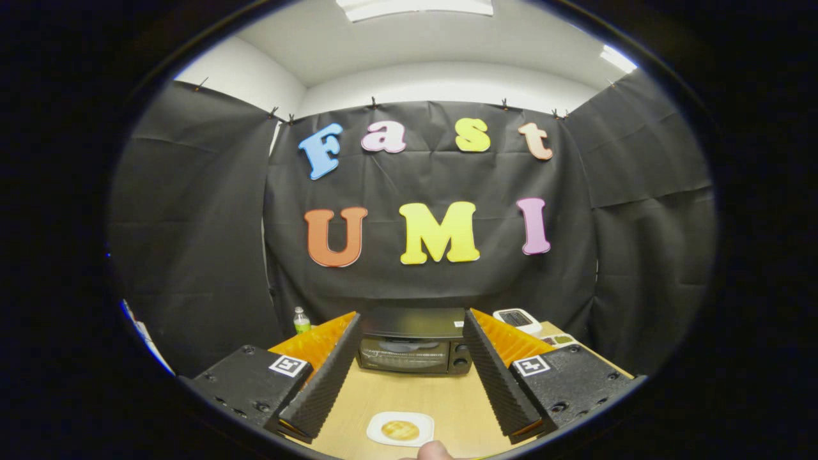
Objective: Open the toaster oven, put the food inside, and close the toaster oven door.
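Nothing had been started, by my reckoning: the toaster oven (414,348) stood at the back of the bench (409,396) with its door up. The food (401,430) lay on a white plate (377,427), near the tool's fingers. The tool (412,377) gaped wide, holding nothing. Opening, loading and closing all remained. No brand or label was readable.

Hand-held gripper (412,342) with ribbed fingers (319,390) spread wide apart, level, gripping nothing.
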A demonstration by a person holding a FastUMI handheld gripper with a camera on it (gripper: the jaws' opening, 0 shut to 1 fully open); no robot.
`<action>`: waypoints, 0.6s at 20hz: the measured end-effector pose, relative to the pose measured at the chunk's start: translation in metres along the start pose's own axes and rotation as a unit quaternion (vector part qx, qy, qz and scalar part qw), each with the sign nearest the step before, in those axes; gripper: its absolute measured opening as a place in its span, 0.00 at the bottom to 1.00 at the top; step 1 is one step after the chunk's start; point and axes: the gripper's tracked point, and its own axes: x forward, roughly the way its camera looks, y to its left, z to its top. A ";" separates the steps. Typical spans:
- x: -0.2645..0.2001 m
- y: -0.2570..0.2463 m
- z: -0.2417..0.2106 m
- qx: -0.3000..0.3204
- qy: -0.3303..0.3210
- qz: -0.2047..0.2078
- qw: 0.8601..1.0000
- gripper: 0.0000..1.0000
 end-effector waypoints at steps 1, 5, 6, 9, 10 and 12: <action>0.000 0.000 -0.001 0.000 0.000 0.000 1.000 1.00; 0.002 -0.001 -0.005 -0.002 0.000 -0.002 1.000 1.00; 0.003 -0.002 -0.005 -0.002 0.000 -0.003 1.000 1.00; 0.005 -0.002 -0.007 -0.003 -0.001 -0.005 1.000 1.00; 0.007 -0.003 -0.007 -0.005 -0.002 -0.007 1.000 1.00; 0.011 -0.005 -0.011 -0.010 -0.002 -0.011 1.000 1.00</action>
